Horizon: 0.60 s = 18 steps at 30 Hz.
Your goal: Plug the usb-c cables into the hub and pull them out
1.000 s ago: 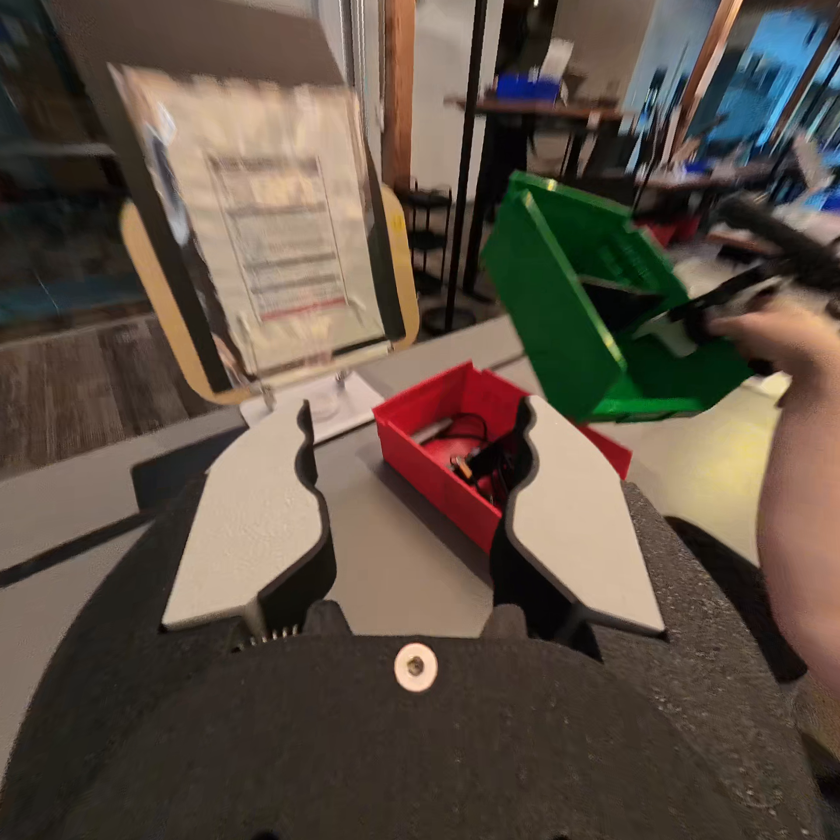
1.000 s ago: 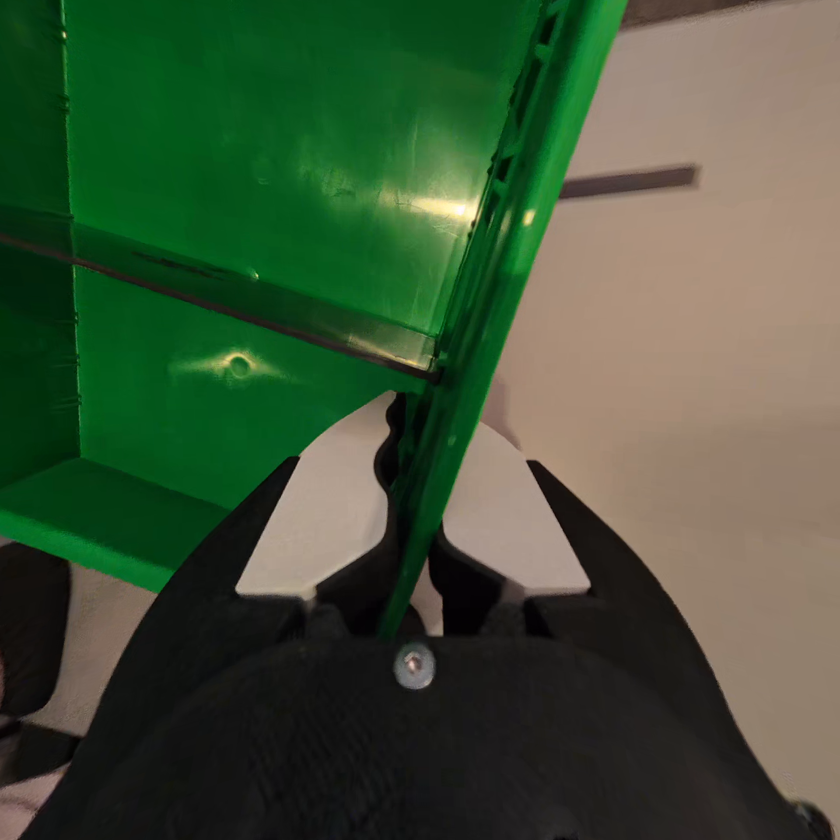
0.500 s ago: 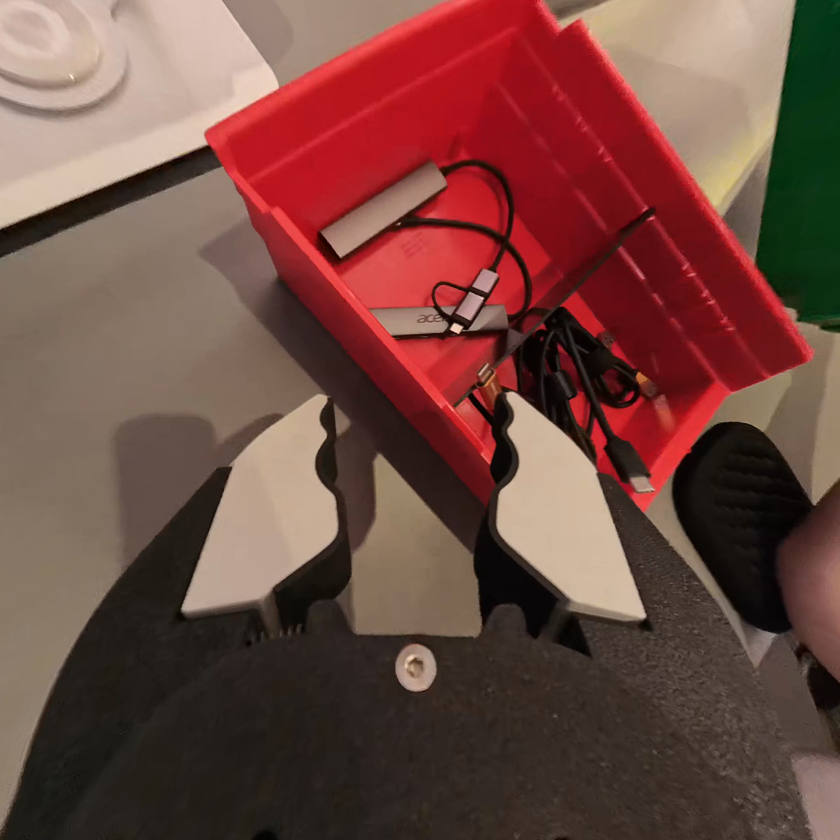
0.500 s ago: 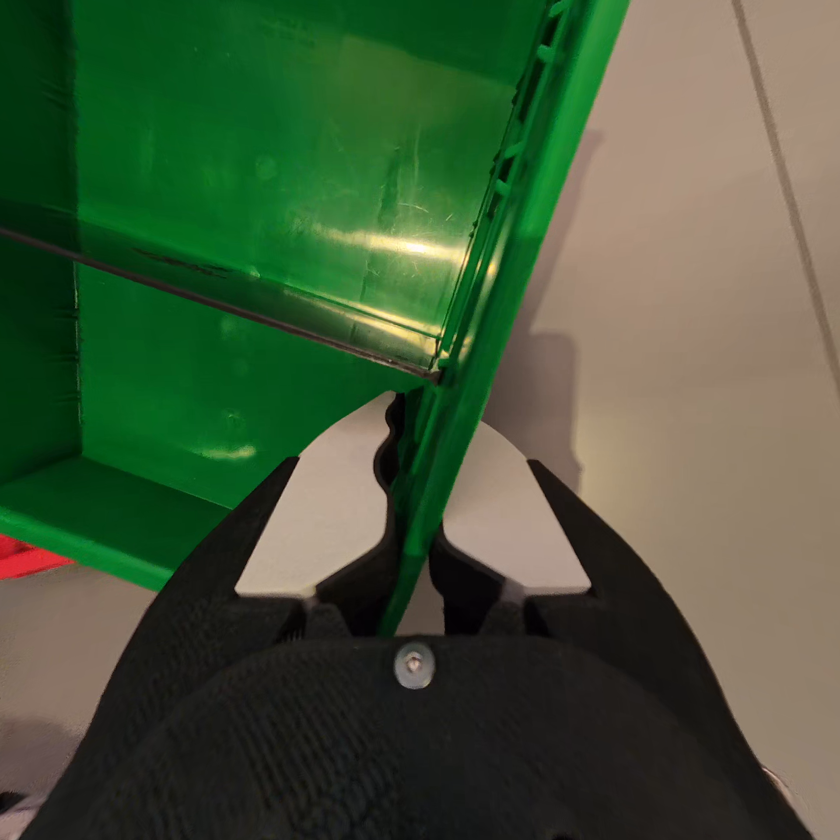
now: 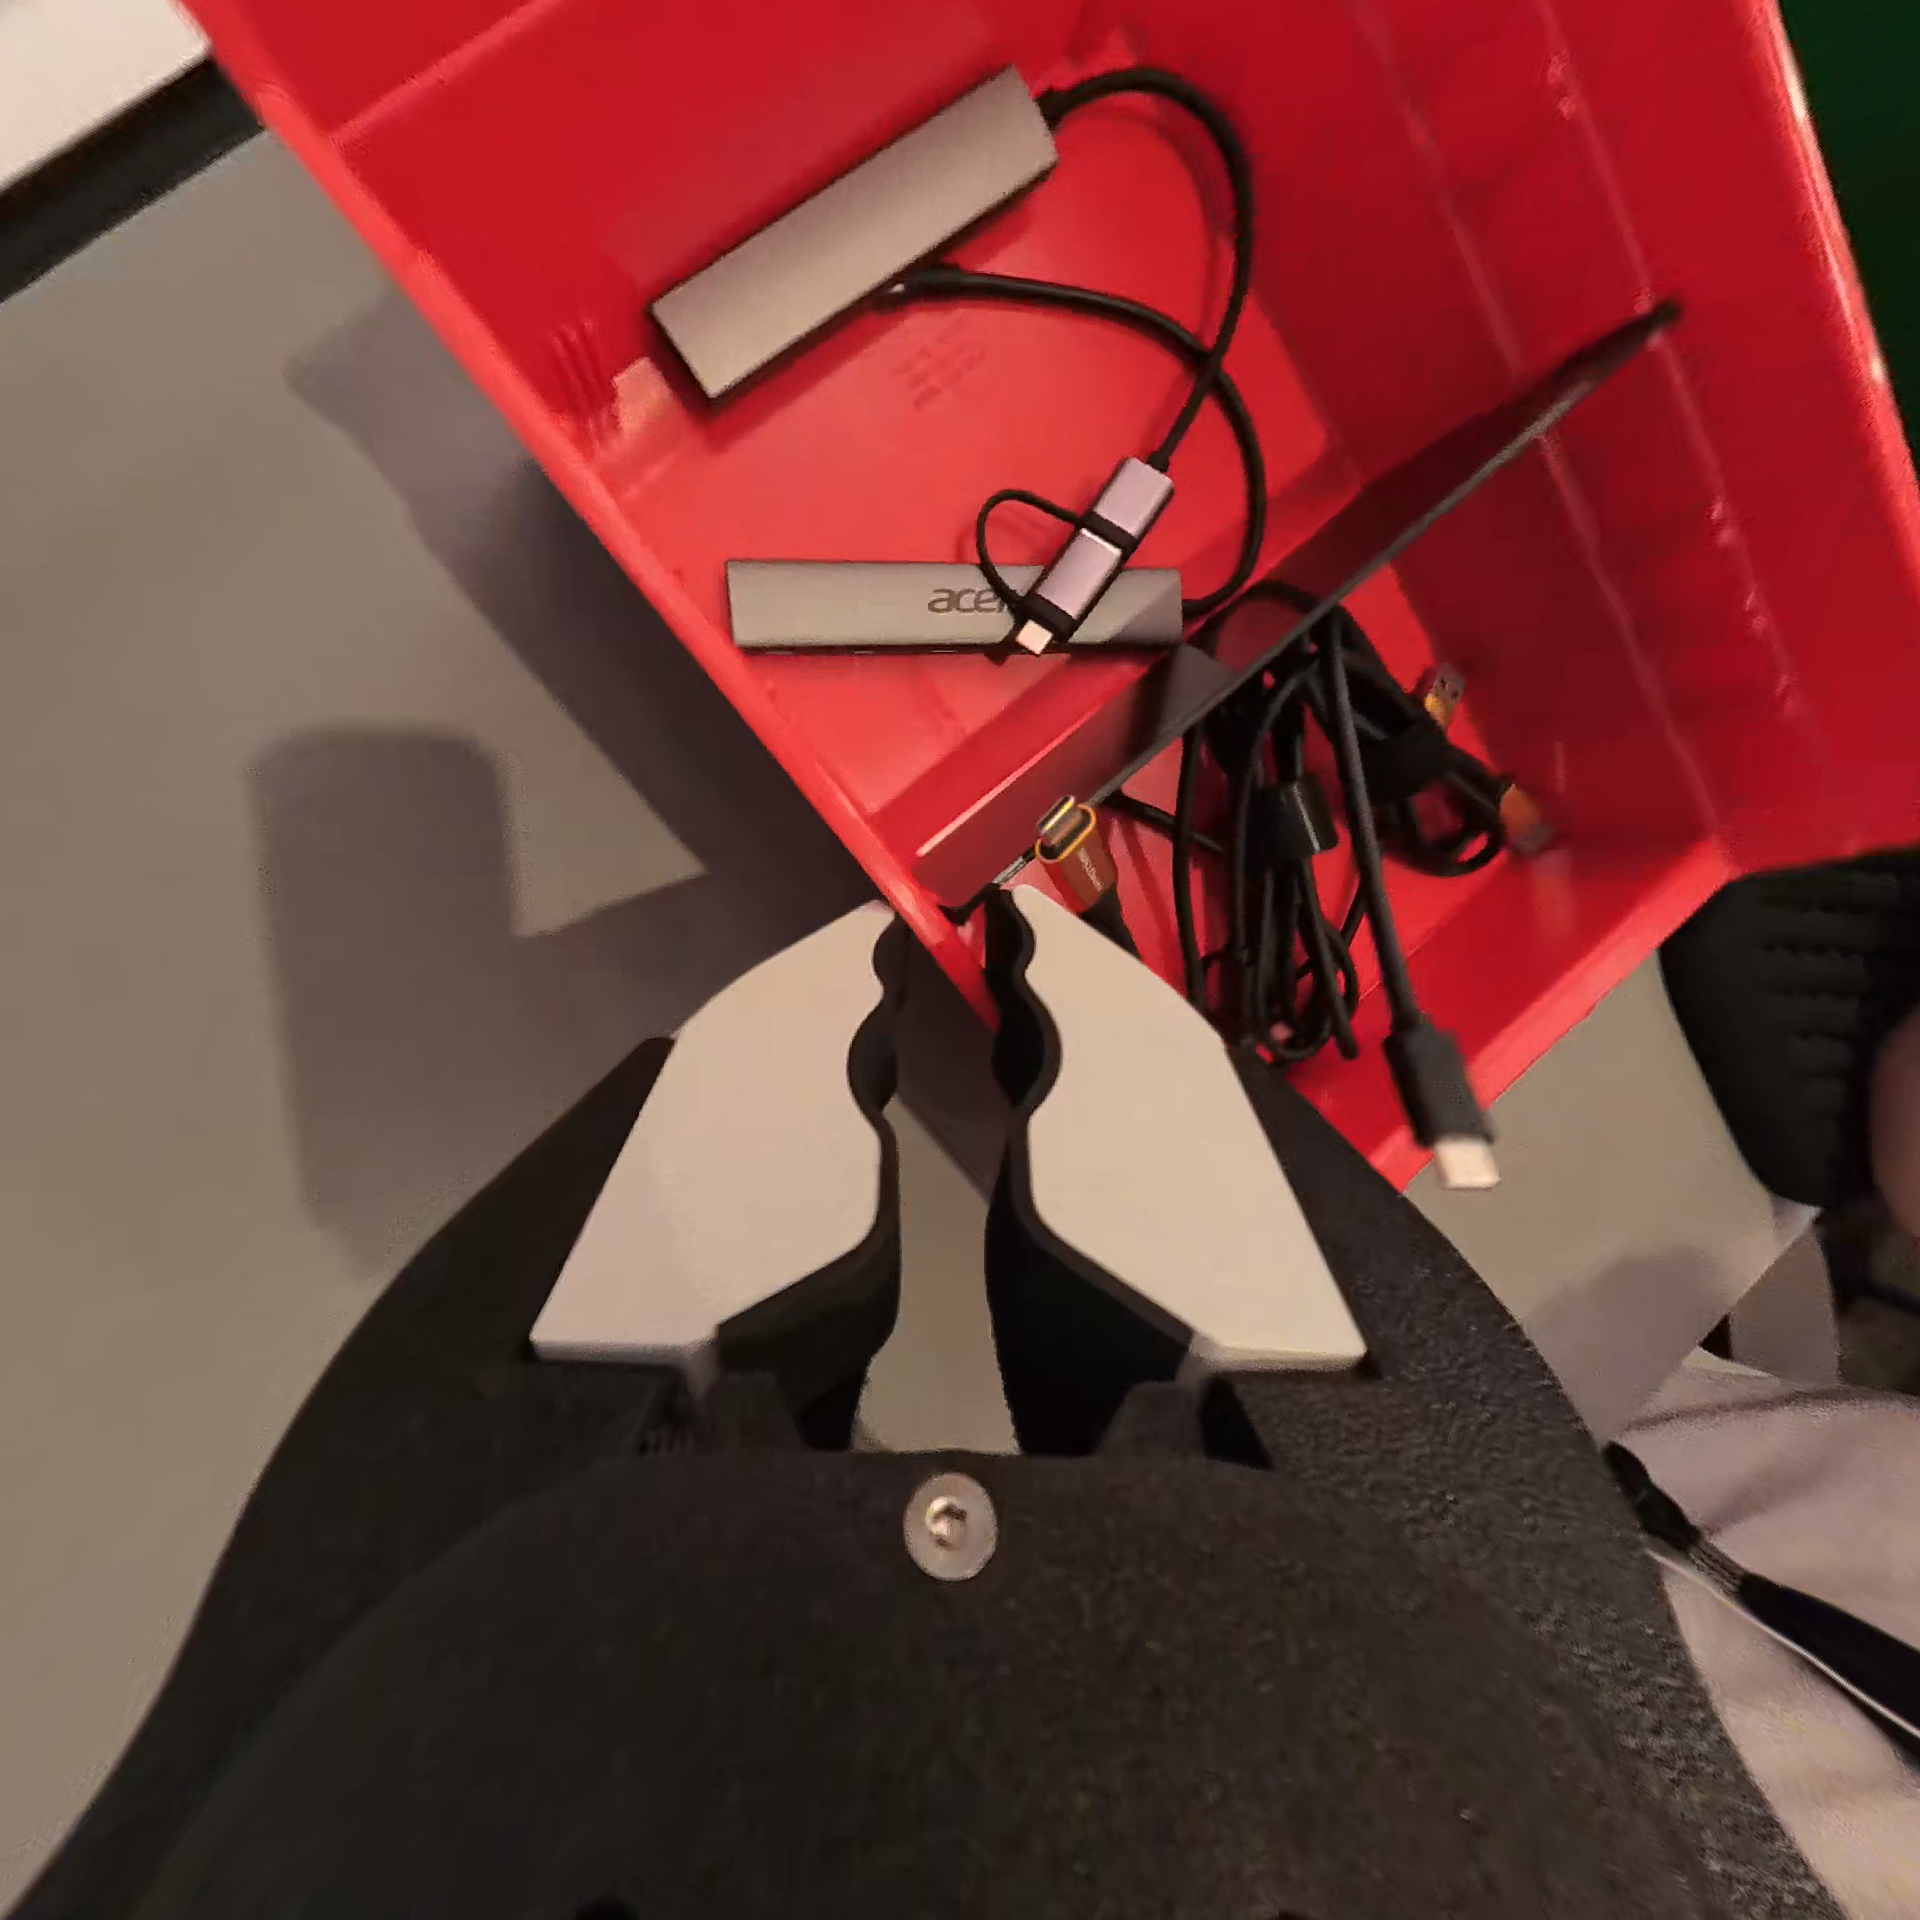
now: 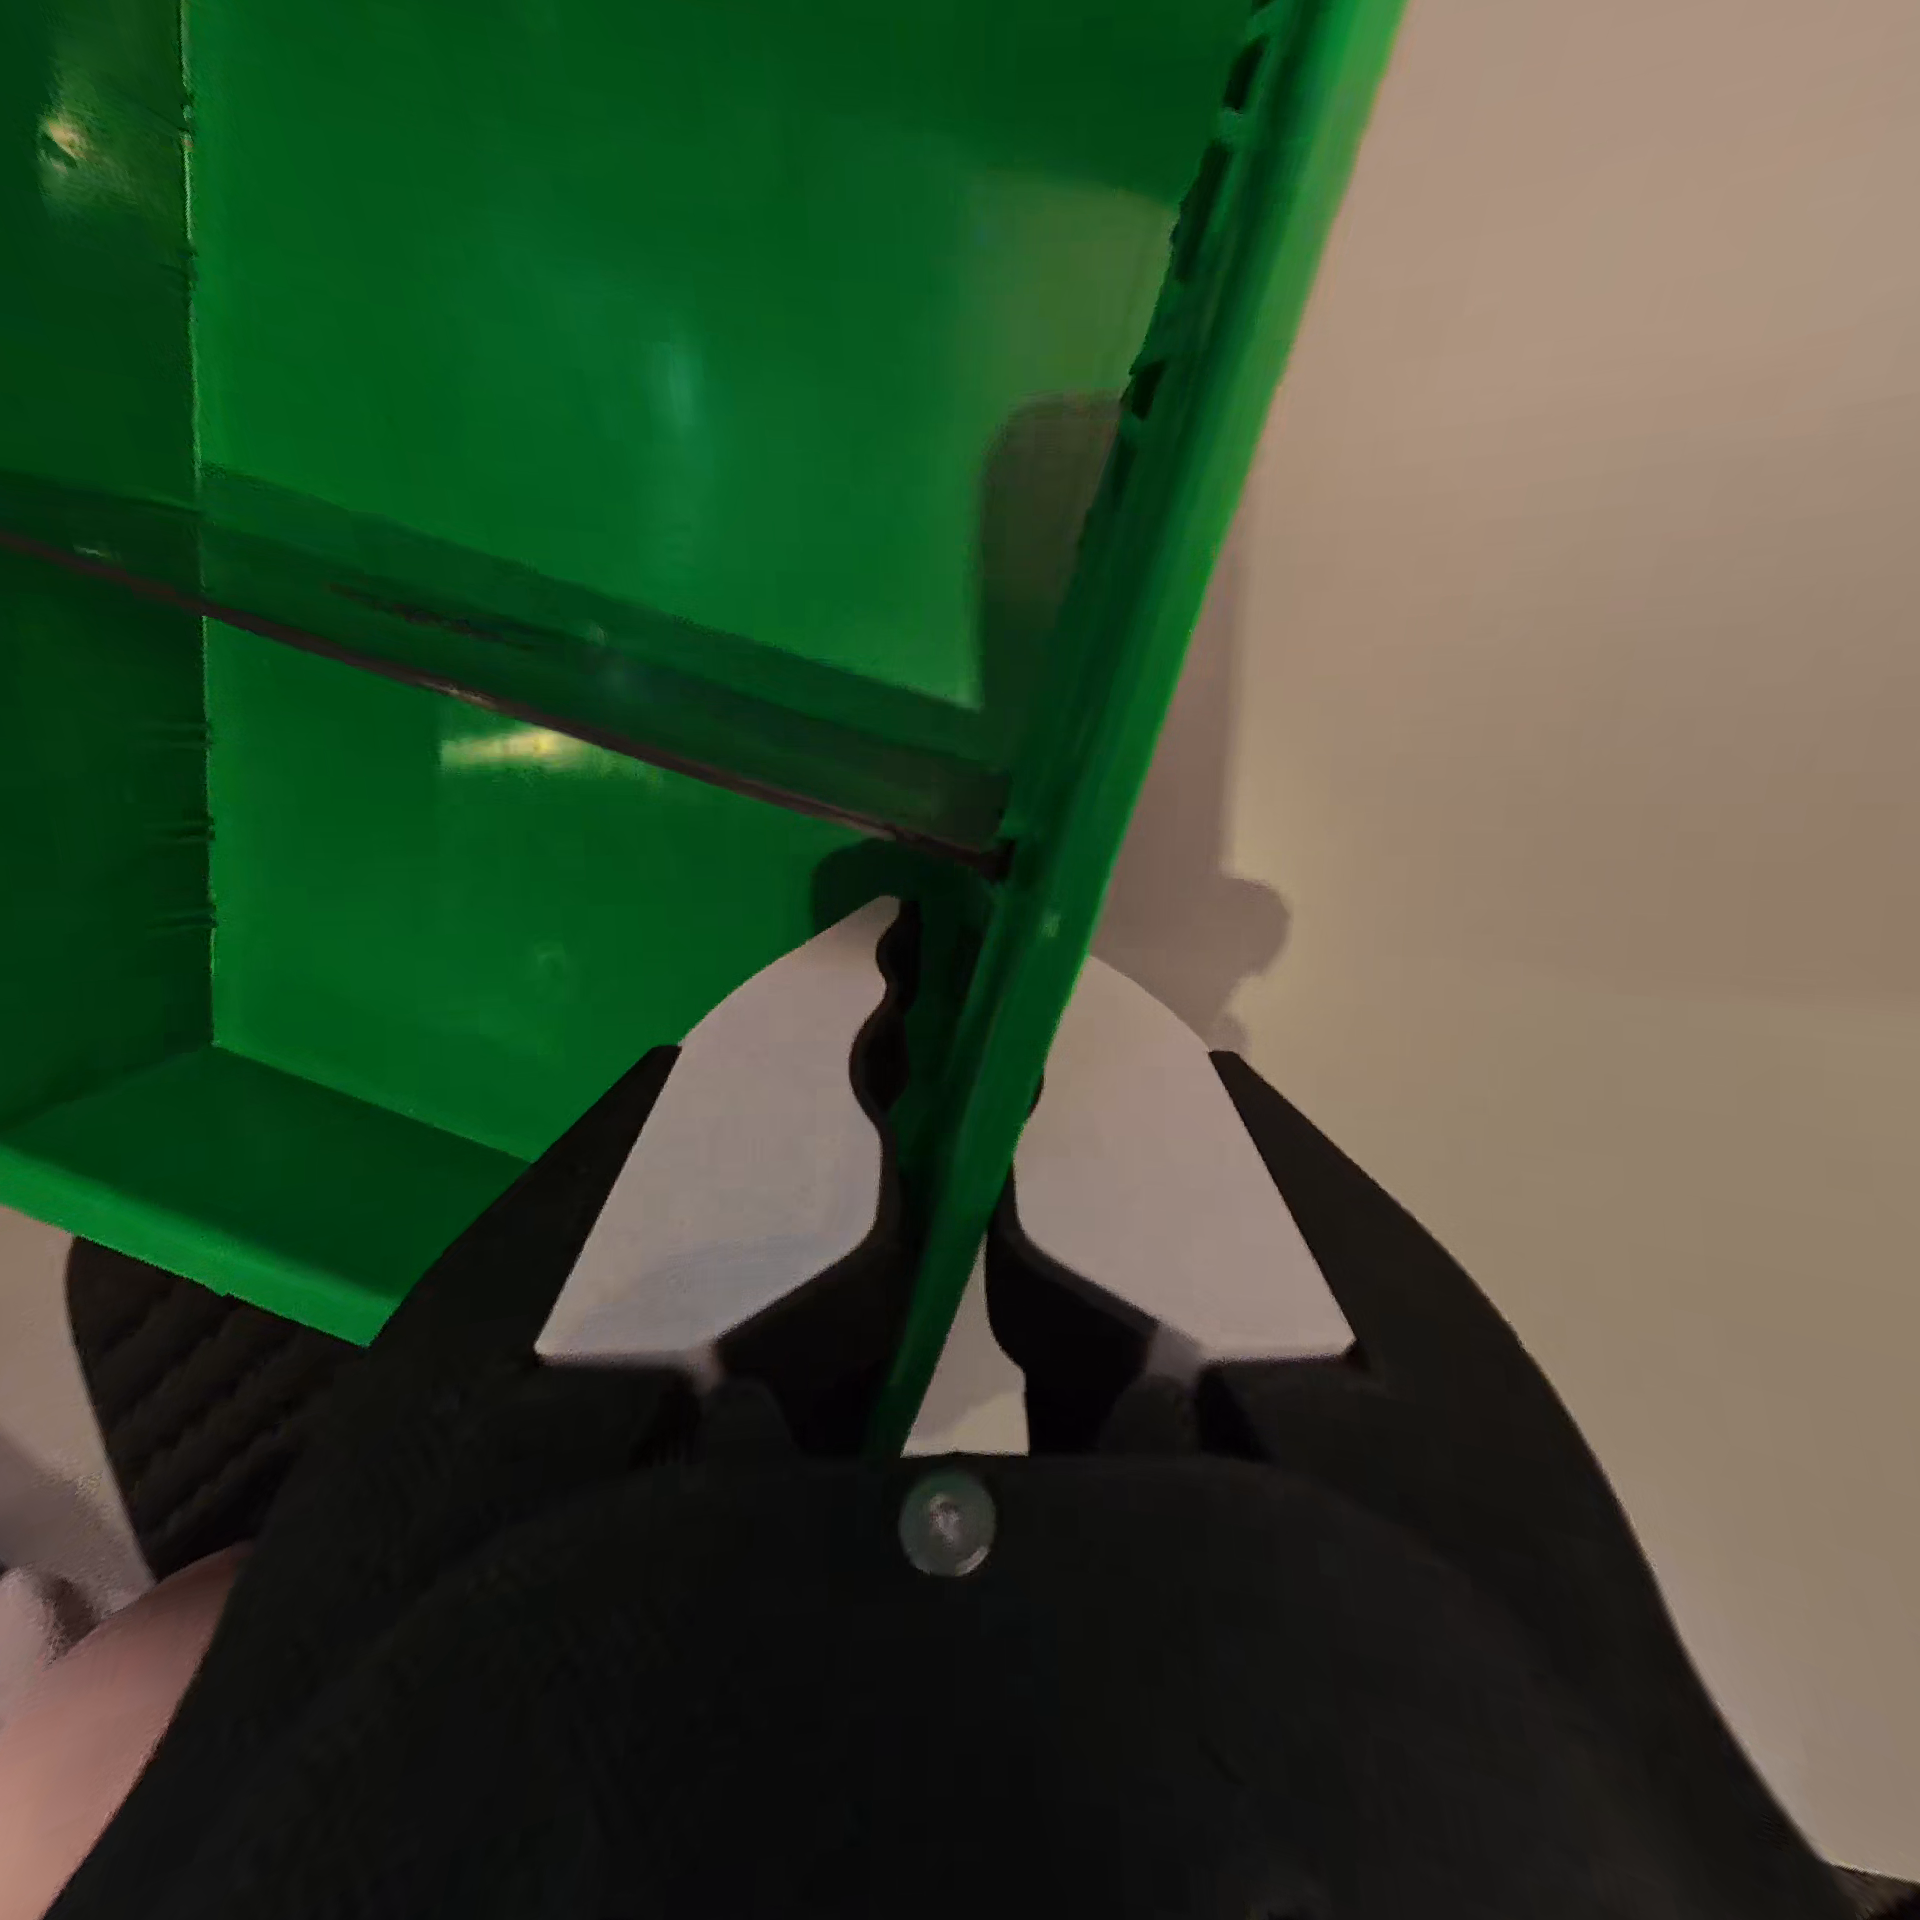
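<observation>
A red bin (image 5: 1455, 312) stands on the grey table (image 5: 260, 623). Its far compartment holds two grey USB hubs, one at the back (image 5: 852, 229) and one nearer (image 5: 883, 613). Behind a dark divider (image 5: 1455, 499) lies a bundle of black cables (image 5: 1299, 831), with an orange plug (image 5: 1075, 852) and a black USB-C plug (image 5: 1444, 1101). My left gripper (image 5: 945, 925) is shut on the red bin's near wall. My right gripper (image 6: 966, 935) is shut on the side wall of an empty green bin (image 6: 623, 312), which has its own dark divider (image 6: 520, 665).
The green bin's edge shows at the top right of the left wrist view (image 5: 1870, 104). The right gripper's black body (image 5: 1787, 1018) sits just right of the red bin. A hand (image 6: 94, 1662) shows at the lower left of the right wrist view. Pale tabletop (image 6: 1610, 520) lies right of the green bin. There is about 50 cm between the tips of the two grippers.
My left gripper tipped down toward the red bin, moved in and closed its jaws over the bin's near wall. My right gripper has kept its hold on the green bin, which shifted slightly.
</observation>
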{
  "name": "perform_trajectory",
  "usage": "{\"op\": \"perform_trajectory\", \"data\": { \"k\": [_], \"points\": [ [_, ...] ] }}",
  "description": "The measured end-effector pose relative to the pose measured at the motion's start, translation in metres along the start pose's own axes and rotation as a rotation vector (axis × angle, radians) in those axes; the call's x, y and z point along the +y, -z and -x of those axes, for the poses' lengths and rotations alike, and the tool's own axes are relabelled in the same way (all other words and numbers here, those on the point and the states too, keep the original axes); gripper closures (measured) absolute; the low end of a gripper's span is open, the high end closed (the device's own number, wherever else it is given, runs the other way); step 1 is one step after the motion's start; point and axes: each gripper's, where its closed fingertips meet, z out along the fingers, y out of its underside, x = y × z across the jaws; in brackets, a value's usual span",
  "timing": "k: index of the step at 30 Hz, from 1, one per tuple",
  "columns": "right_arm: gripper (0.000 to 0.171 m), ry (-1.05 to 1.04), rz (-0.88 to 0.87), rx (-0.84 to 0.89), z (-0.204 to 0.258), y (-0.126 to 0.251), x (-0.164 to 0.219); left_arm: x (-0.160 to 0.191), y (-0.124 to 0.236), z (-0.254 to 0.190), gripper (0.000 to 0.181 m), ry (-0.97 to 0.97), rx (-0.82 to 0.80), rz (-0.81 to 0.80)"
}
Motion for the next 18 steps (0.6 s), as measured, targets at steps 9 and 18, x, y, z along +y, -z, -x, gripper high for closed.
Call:
{"op": "perform_trajectory", "data": {
  "k": [9, 18],
  "points": [
    [0.158, 0.08, 0.042, -0.035, 0.031, -0.013, -0.019, 0.078, 0.079, 0.133, 0.175, 0.315, -0.247, -0.012],
    [0.159, 0.061, 0.051, -0.002, 0.006, -0.006, -0.012, 0.154, 0.137, 0.206, 0.174, 0.453, -0.391, -0.065]
  ]
}}
